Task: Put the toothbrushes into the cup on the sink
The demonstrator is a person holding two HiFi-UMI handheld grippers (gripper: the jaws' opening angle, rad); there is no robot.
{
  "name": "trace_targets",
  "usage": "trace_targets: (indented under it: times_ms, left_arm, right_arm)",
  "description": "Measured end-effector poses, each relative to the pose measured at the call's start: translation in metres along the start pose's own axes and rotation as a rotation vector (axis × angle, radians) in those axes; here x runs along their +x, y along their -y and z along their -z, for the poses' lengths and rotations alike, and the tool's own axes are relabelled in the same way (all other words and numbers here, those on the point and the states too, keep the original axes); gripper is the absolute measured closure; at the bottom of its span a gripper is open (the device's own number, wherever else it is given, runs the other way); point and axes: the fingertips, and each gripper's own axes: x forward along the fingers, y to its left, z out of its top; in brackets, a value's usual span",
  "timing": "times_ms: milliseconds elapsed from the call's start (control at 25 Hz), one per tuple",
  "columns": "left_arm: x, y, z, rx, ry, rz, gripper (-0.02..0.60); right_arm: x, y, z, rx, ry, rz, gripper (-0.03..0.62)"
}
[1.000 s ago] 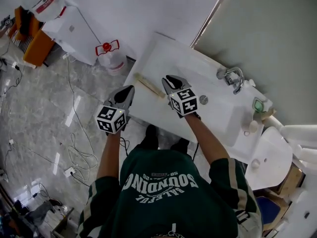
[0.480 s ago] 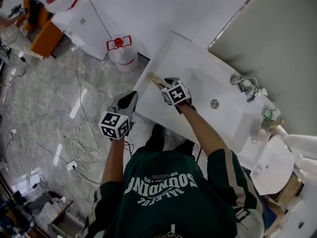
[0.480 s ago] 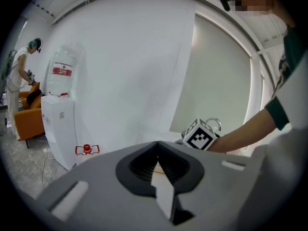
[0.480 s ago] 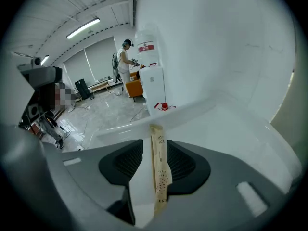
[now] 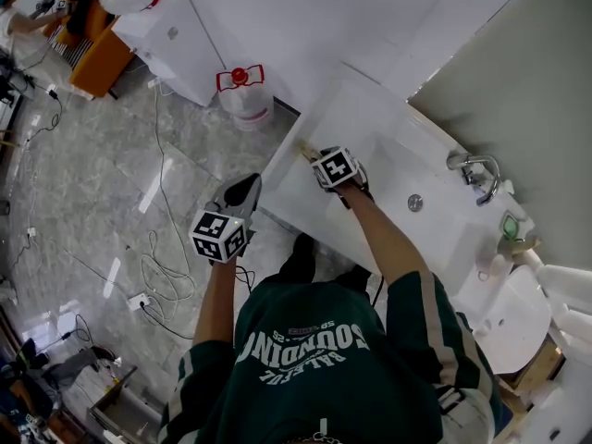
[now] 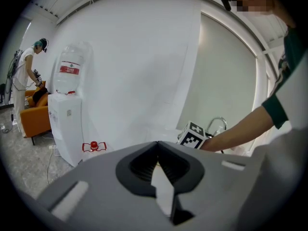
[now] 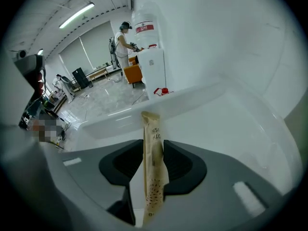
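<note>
A toothbrush in a brown paper packet (image 7: 153, 167) lies on the white sink counter (image 5: 361, 109) near its left end; only its tip (image 5: 305, 149) shows in the head view. My right gripper (image 5: 317, 157) is down over it, jaws spread wide with the packet lying lengthwise between them. My left gripper (image 5: 248, 185) hangs off the counter's front edge over the floor, its jaws closed to a point with nothing in them. A green-rimmed cup (image 5: 511, 227) stands far to the right, past the faucet (image 5: 476, 172).
The basin (image 5: 435, 192) with its drain lies between the right gripper and the cup. A water bottle with a red cap (image 5: 240, 86) and a white water dispenser (image 5: 171, 26) stand left of the counter. Cables (image 5: 157, 276) trail over the marble floor.
The right gripper has moved left along the counter onto the toothbrush packet, and its jaws now straddle it. The left gripper has stayed by the counter's front edge.
</note>
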Motion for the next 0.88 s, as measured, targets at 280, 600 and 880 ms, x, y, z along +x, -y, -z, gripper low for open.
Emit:
trace_targets:
  times_ms: [280, 600, 880]
  left_arm:
    - [0.012, 0.003, -0.004, 0.003, 0.005, 0.028, 0.531]
    - [0.049, 0.032, -0.027, 0.047, 0.007, 0.139, 0.531]
    - [0.088, 0.087, -0.048, 0.119, 0.002, 0.286, 0.531]
  right_arm:
    - [-0.011, -0.009, 0.004, 0.018, -0.02, -0.054, 0.566]
    - [-0.068, 0.012, -0.02, 0.072, 0.148, -0.019, 0.575]
    - [-0.141, 0.047, -0.009, 0.173, 0.3, 0.082, 0.579]
